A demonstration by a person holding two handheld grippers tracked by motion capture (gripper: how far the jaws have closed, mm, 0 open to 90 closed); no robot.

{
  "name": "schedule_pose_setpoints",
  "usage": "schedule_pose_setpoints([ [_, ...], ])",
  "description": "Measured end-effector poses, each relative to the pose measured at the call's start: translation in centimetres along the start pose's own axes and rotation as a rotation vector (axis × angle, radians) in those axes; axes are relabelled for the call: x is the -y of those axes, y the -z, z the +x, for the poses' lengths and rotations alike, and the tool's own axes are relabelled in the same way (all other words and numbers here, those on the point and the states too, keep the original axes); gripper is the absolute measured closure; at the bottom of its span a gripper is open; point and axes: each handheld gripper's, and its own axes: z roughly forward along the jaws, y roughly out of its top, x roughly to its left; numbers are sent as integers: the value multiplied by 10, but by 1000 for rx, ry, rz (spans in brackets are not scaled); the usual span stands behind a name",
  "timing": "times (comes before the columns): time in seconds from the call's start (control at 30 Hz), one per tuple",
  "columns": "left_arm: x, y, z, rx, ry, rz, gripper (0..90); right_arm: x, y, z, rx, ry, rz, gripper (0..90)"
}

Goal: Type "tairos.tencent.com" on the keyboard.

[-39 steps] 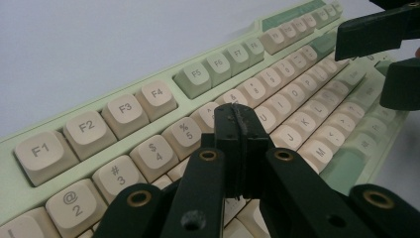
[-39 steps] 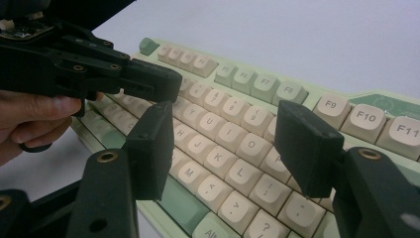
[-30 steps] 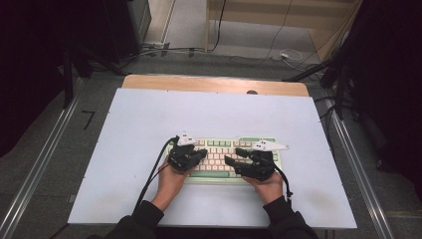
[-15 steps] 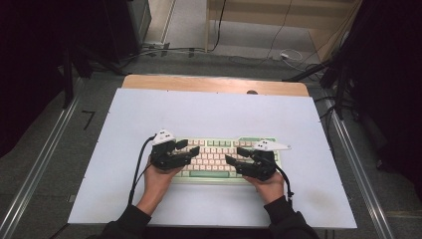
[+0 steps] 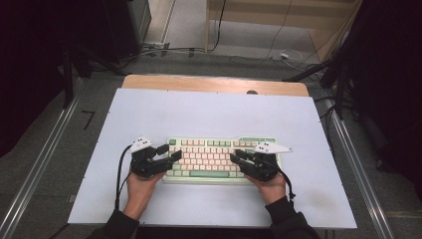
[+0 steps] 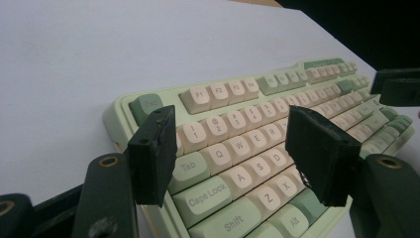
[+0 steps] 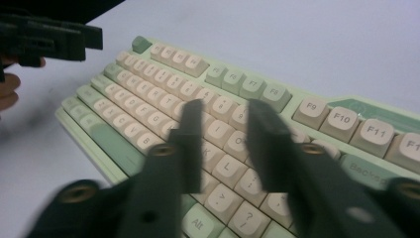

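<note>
Centrally on the counter (image 5: 209, 114): keyboard (image 5: 219, 158), a flat rectangular slab with a pale green plastic case, rows of rounded cream keycaps and darker green modifier keys. Counter surface smooth, matte, pale lavender-white, with a strip of bare wood along the far edge.

Left gripper (image 5: 169, 153) at the keyboard's left end, held in a hand (image 5: 139, 186) entering from the near edge; jaws released, having just been opening, standing wide apart with nothing between them. Seen from the left gripper view (image 6: 242, 158): two blocky black pads with rough, chipped edges, framing the Q, W, A and S keys without touching them; keyboard corner (image 6: 119, 119) rounded and slightly glossy.

Right gripper (image 5: 236, 160) over the keyboard's right half, held by the other hand (image 5: 271, 186); a pale three-cornered plate on top. Jaws having just been closing, blurred in the right gripper view (image 7: 225, 144), now narrowly apart above the letter keys; nothing visibly clamped. Whether the tips rest on the keycaps cannot be told.

Black cable (image 5: 119, 169) looping from the left gripper across the counter.
</note>
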Motion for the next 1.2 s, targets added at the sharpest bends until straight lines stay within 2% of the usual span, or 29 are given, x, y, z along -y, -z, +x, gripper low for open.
schedule_pose_setpoints([
  [0.07,1,0,1,-8,6,-2,378,0,2,3,-1,31,6,874],
  [0.17,1,0,1,-10,6,-4,383,0,4,6,-7,53,21,876],
  [0.37,1,2,2,-12,12,-16,387,5,5,6,6,56,70,875],
  [0.57,1,2,2,-13,12,-14,388,11,-2,7,12,65,127,875],
  [0.97,2,0,0,-9,9,-6,390,17,-12,4,27,79,181,875],
  [1.03,2,0,0,-8,9,-6,390,16,-11,3,22,73,179,875],
  [1.07,2,0,0,-8,8,-6,390,15,-9,4,15,66,158,870],
  [1.13,2,0,1,-7,8,-7,391,12,-3,2,-1,49,118,804],
  [1.2,2,0,1,-6,9,-5,390,10,3,-2,-16,16,59,683],
])
